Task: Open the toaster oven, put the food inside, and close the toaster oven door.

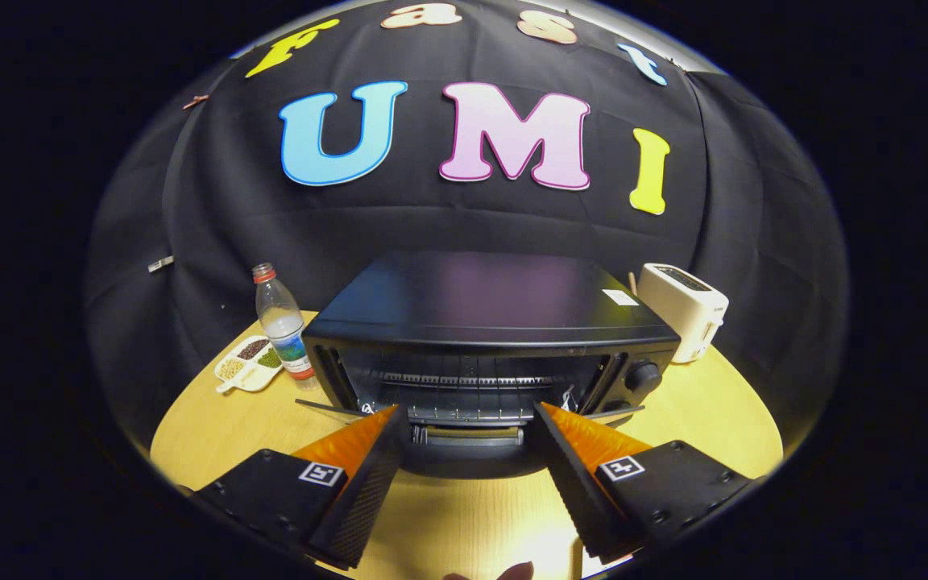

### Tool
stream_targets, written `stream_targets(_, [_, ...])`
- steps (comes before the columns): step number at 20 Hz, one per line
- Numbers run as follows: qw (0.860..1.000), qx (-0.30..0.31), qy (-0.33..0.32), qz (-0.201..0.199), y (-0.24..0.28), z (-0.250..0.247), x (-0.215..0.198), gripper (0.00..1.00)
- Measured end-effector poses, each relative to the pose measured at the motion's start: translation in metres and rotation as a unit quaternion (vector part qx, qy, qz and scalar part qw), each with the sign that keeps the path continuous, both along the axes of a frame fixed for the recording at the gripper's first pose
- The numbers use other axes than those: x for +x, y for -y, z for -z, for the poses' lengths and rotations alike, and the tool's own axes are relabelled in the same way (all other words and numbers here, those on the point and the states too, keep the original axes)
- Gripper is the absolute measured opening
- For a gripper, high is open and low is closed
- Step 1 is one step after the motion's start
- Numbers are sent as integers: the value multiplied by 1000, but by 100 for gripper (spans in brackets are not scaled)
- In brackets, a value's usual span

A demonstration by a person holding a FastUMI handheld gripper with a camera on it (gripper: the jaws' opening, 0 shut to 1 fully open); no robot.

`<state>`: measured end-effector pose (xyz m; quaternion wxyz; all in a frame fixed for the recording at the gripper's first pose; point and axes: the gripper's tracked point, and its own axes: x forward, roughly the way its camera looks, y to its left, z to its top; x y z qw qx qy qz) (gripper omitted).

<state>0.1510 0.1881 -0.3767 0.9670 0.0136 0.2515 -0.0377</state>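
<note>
Gripper view: toaster oven (492,322), black metal box, centre of a round wooden table (714,419), directly ahead of the fingers; door (468,451) already dropped open, hanging forward and down, its bar handle (468,436) lying between the two fingertips; wire rack (464,385) visible in the cavity; control knob (643,375) at the oven's right front. Gripper (468,415): jaws spread wide, nothing between them, tips flanking the lowered door but whether they touch it cannot be told. Food: a small divided dish (248,364) of grains or beans sits left of the oven beside a plastic water bottle (280,326); whether this is the item to load is only a guess. White pop-up toaster (685,306) stands at the oven's right rear. Handling, as judgement: oven heavy and rigid, unlikely to shift; door stiff, hinged at its lower edge, likely glass-fronted and so best not slammed; handle bar is the firm, narrow part to take, pinched across its thickness; dish light, shallow, contents loose and prone to spill if tilted, best gripped at its rim or small tab handle
</note>
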Motion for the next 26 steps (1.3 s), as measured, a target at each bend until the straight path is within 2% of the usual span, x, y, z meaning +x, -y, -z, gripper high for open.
stream_targets(10, [994, 0, -110, -26, -13, 80, -84, 100])
stream_targets(15, [990, 9, -130, -50, -22, 78, -112, 100])
stream_targets(20, [990, 36, -115, -74, -15, 38, -128, 100])
stream_targets(26, [990, 69, -96, -74, 53, -29, -132, 100])
